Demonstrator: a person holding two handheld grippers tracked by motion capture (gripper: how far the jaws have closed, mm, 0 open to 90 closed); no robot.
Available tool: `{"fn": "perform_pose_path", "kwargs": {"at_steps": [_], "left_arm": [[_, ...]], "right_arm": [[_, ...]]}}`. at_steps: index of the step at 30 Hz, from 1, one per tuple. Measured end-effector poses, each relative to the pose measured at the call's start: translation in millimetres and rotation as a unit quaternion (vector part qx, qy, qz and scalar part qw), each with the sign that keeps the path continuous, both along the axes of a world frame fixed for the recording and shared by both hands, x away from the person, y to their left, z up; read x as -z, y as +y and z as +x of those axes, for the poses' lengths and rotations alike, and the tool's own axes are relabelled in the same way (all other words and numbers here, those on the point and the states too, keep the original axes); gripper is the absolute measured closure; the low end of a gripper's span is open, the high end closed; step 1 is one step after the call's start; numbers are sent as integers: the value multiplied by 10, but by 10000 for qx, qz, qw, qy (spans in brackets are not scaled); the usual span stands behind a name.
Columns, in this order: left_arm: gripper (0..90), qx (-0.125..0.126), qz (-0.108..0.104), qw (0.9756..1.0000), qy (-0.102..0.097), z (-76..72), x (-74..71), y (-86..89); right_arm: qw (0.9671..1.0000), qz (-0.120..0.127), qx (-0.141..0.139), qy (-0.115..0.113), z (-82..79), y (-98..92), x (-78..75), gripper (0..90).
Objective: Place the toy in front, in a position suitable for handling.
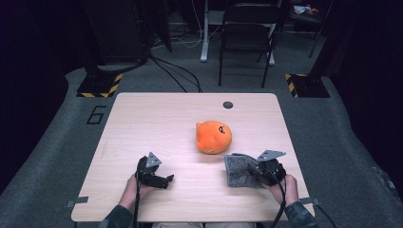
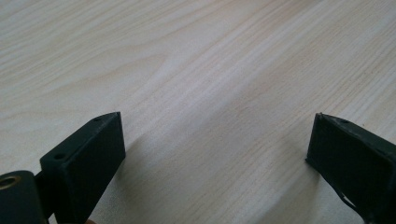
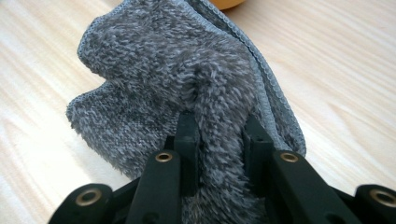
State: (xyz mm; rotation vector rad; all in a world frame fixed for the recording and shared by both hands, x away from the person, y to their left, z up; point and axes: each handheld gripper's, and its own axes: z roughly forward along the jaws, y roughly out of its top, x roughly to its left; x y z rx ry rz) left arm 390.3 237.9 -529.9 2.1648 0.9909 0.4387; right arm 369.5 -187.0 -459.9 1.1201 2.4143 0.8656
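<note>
Two black hand-held grippers, left gripper [image 1: 167, 179] and right gripper [image 1: 255, 172], each topped by a grey three-cornered plate, black cable trailing back along each forearm, blocky matte-black jaws, brass-ringed pivot holes, dark patterned sleeves at both wrists.

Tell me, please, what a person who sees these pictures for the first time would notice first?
Probably the bright orange plush toy, lying near the middle of the pale wooden table. Next, the fluffy grey cloth just to its right, pinched between the jaws of the right gripper. The left gripper rests open over bare wood.
</note>
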Motion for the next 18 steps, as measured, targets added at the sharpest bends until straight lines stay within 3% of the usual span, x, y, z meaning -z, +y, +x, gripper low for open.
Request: {"fn": "perform_pose_path", "kwargs": {"at_steps": [12, 18], "left_arm": [[39, -9, -9, 10000, 2, 0, 1, -2], [40, -8, -7, 10000, 1, 0, 1, -2]], "right_arm": [[9990, -89, 445, -14, 80, -200, -31, 727], [9978, -99, 646, -141, 142, -314, -67, 726]]}}
